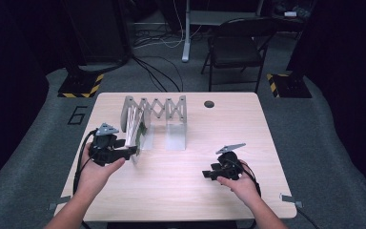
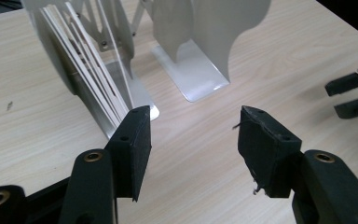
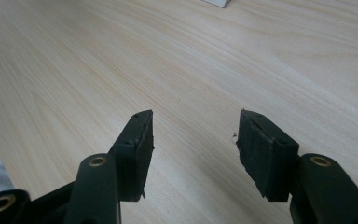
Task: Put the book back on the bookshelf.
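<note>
White metal rack (image 1: 155, 114) stands at the tabletop's (image 1: 181, 176) eleven o'clock, thin plates (image 2: 91, 74) leaning in its left end. Left gripper (image 2: 193, 135), spread and empty, sits just beside them; a careless nudge could topple them. Right gripper (image 3: 195, 140) rests apart, also spread.

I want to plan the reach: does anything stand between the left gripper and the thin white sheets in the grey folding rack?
Nothing visible does. The left gripper, jaws open and empty, sits beside the thin white sheets leaning in the grey folding rack.
</note>
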{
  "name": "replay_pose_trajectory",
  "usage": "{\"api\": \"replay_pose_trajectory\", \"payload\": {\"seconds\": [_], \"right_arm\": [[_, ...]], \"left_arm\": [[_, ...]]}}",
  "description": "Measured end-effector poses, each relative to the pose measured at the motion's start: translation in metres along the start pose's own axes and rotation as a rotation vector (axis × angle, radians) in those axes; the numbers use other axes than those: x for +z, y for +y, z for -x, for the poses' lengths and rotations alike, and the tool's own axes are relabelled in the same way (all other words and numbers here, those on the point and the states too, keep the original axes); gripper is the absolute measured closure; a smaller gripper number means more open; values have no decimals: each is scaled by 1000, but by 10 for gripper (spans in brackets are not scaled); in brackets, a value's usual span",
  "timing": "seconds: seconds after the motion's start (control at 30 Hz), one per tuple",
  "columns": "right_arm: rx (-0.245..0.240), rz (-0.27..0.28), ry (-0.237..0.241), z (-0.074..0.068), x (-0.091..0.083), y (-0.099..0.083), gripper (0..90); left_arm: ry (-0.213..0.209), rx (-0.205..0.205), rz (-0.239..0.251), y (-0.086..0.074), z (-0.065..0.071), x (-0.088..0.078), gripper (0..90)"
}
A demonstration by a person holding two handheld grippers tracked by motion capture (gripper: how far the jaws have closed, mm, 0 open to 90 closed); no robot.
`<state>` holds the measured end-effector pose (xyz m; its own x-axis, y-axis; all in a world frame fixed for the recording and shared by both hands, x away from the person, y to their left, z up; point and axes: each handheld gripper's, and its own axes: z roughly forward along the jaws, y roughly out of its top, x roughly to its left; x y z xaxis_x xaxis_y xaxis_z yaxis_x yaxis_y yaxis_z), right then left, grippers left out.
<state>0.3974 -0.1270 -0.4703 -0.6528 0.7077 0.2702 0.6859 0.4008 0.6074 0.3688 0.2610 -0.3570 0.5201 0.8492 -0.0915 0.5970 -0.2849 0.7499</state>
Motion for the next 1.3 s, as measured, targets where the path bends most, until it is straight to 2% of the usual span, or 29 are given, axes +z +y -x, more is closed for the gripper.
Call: {"api": "replay_pose_trajectory", "payload": {"seconds": [0.27,0.37,0.43,0.57,0.7,0.77,1.03,1.1,1.2,1.3], "right_arm": [[2,-6,-6,-1,1,-1,457],[4,-1,-8,-1,1,-1,457],[5,0,-10,-1,1,-2,457],[-10,2,-14,1,1,-2,457],[-6,8,-19,0,2,-3,456],[-9,-6,-22,0,1,-3,456],[-19,4,-30,1,0,-4,455],[-20,6,-31,1,0,-5,455],[-14,10,-32,0,1,-6,454],[-14,2,-36,-1,2,-6,453]], "left_arm": [[-60,59,-11,-16,8,-1,442],[-84,53,-4,-26,12,4,442],[-88,82,-7,-33,13,7,443],[-103,109,-13,-46,17,16,443],[-117,110,-21,-57,19,24,443],[-124,105,-23,-62,19,27,442],[-134,49,4,-80,15,37,443],[-121,53,16,-84,14,40,442],[-129,54,12,-90,14,47,443],[-132,80,-1,-94,14,52,444]]}}
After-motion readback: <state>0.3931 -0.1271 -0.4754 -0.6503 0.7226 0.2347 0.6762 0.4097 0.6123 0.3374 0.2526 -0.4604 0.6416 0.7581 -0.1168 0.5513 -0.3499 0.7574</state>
